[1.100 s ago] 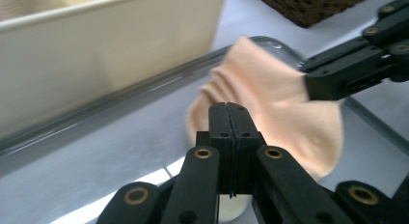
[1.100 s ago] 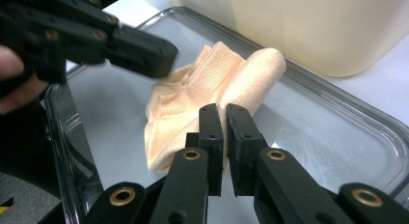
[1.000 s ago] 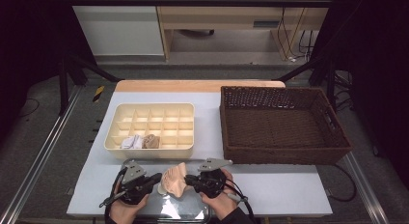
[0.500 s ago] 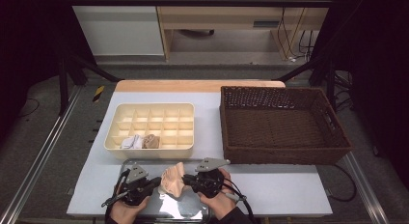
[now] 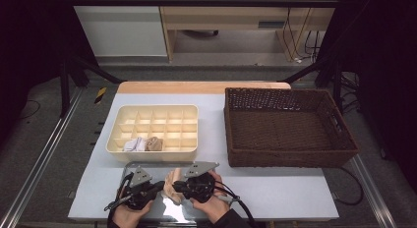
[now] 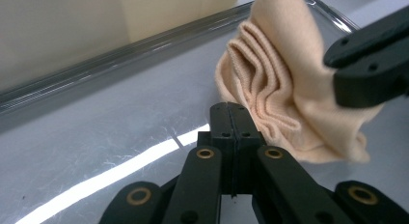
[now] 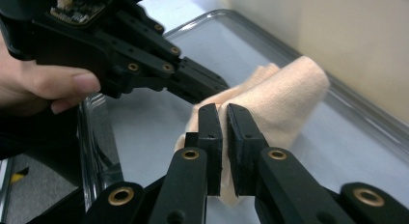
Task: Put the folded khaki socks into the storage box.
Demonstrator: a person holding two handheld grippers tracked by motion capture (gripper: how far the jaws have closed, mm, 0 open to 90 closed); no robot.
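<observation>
cloth: a peach-coloured, ribbed knitted cloth [image 5: 173, 187], bunched in soft folds, sits over a shiny metal tray [image 5: 147, 167] at the near edge of the desk [image 5: 275, 188], between the two tools.
cloth to right tool: in the right gripper view the cloth [image 7: 284, 98] runs up from between the black jaws and bulges beyond their tips.
right tool: the right tool [image 5: 180, 187] is clenched on the cloth; a thin fold is pinched in the narrow gap between its jaws.
cloth to left tool: in the left gripper view the cloth [image 6: 284, 89] lies just beyond the jaw tips and to their right; whether it touches them cannot be told.
left tool: the left tool [image 5: 158, 186] is clenched with nothing in it, its jaws pressed flat together above the tray.
tools to each other: tips face each other, close together, the cloth between.
surroundings: a cream plastic compartment box [image 5: 153, 111] stands just behind the tray; a dark brown woven wicker basket [image 5: 290, 159] stands to its right.
</observation>
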